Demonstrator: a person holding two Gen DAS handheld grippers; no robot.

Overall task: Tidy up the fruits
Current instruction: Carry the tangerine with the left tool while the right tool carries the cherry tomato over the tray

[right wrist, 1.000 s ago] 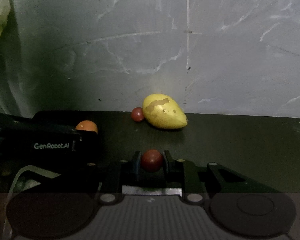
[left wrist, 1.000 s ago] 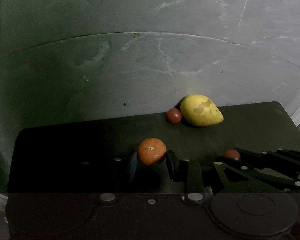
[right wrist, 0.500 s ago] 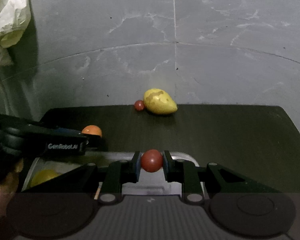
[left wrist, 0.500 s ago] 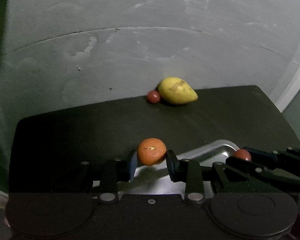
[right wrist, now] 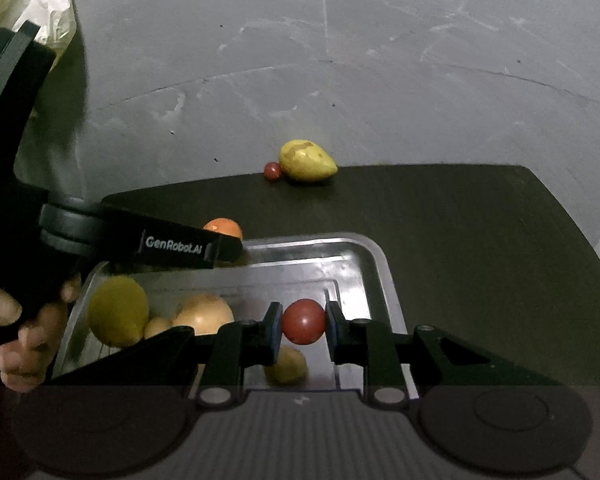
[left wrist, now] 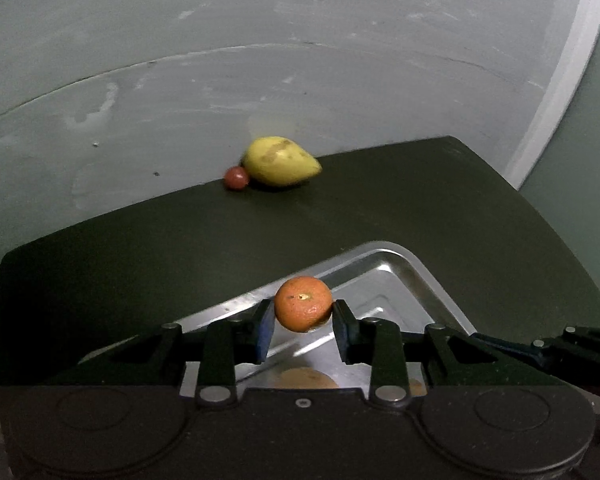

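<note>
My left gripper (left wrist: pixel 303 315) clamps a tangerine (left wrist: pixel 303 309) over the metal tray (right wrist: pixel 380 264); my right gripper (right wrist: pixel 303 326) grips a red fruit (right wrist: pixel 303 321), possibly a plum.

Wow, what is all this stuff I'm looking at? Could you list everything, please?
Orange fruit: 1, orange, gripped in the left tongs above the tray.
Small red fruit: 1, dark red, gripped in the right tongs above the tray.
Metal tray: 1, silver, on the near part of the table.
Fruits in the tray: at least 4, yellow-green to pale orange, lying in the tray's near left part.
Yellow mango-shaped fruit: 1, yellow with brown patches, at the table's far edge.
Second small red fruit: 1, dark red, just left of the yellow fruit.
Table: 1, dark.
Crumpled bag: 1, pale, far left.
Left tongs: black, shut.
Right tongs: black, shut.
Hand: 1, holding the left tongs.
</note>
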